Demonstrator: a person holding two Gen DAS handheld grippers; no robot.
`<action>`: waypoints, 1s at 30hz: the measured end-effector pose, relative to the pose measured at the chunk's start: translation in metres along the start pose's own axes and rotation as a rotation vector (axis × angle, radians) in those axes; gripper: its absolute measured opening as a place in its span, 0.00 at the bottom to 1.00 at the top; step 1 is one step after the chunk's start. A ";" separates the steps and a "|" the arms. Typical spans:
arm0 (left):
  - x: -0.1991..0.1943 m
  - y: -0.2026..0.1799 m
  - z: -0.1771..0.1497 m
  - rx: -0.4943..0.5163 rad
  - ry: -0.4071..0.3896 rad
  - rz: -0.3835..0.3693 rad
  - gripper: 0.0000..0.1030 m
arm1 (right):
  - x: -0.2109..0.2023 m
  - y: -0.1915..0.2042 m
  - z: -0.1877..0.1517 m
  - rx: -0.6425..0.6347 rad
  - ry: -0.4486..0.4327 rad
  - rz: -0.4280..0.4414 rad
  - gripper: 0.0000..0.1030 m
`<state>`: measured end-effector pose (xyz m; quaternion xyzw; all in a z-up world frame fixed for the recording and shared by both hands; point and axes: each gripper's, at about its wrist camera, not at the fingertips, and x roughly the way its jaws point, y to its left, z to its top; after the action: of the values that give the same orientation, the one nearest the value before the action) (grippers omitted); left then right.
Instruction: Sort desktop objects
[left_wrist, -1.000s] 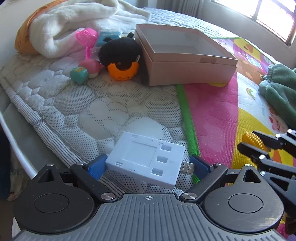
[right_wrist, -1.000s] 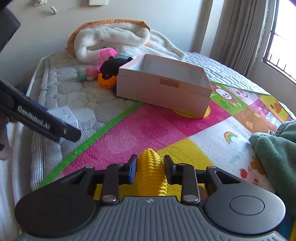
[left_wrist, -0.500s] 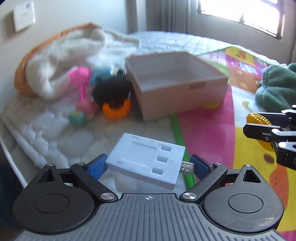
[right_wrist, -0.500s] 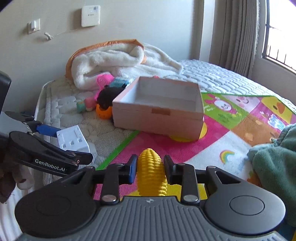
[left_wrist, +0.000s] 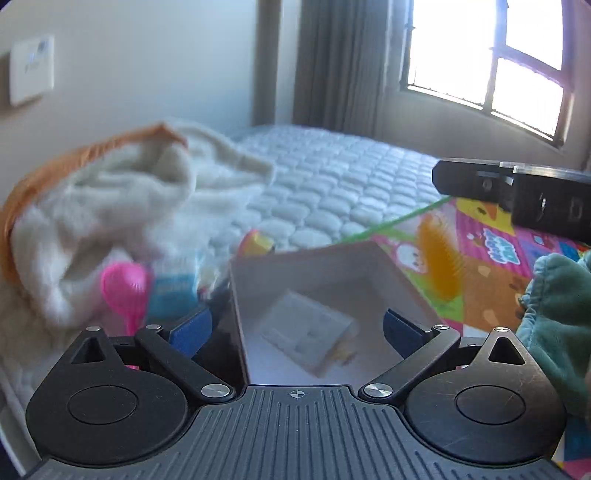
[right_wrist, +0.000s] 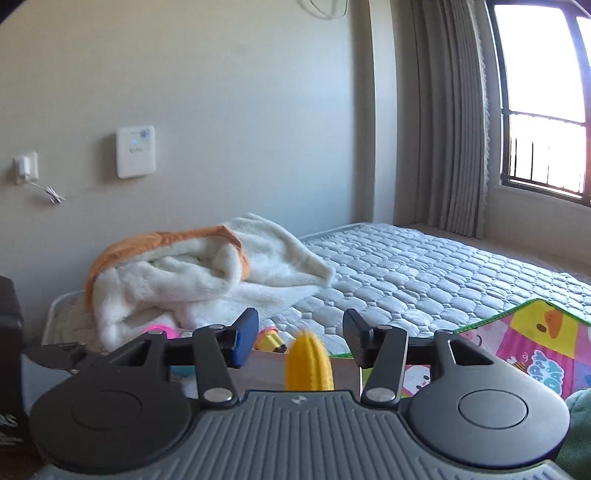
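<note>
Though blurred, yellow knobbly toy corn (left_wrist: 439, 258) above pale open box (left_wrist: 402, 273).

The left claw (left_wrist: 297, 328) hangs tilted downward over the pink box (left_wrist: 332, 295), its jaws at their widest and opening, the blue pads (left_wrist: 192, 330) set either side of the box's near corner and pressing on nothing; the white adapter (left_wrist: 306, 328) lies blurred inside the box, clear of both pads. The right claw (right_wrist: 300, 338) stands higher above the box, pointing closer to level; its jaws are opening, with the yellow corn toy (right_wrist: 309, 363) between them and a gap on each side of it. In the left view its dark fingers (left_wrist: 476, 181) reach in from the right above the box's far side.
</note>
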<state>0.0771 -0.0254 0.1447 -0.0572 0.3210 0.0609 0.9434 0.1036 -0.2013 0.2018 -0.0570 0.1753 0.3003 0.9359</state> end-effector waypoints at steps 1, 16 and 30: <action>0.002 0.005 -0.004 0.003 0.011 0.003 0.99 | 0.007 0.004 -0.004 -0.009 0.015 0.005 0.51; -0.019 0.098 -0.134 -0.001 0.134 0.115 1.00 | 0.059 0.148 -0.092 -0.393 0.172 0.172 0.57; -0.020 0.111 -0.184 0.079 0.011 0.097 1.00 | 0.101 0.226 -0.111 -0.665 0.243 0.134 0.26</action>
<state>-0.0660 0.0556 0.0042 -0.0047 0.3307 0.0937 0.9390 0.0159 0.0134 0.0617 -0.3819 0.1814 0.3924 0.8169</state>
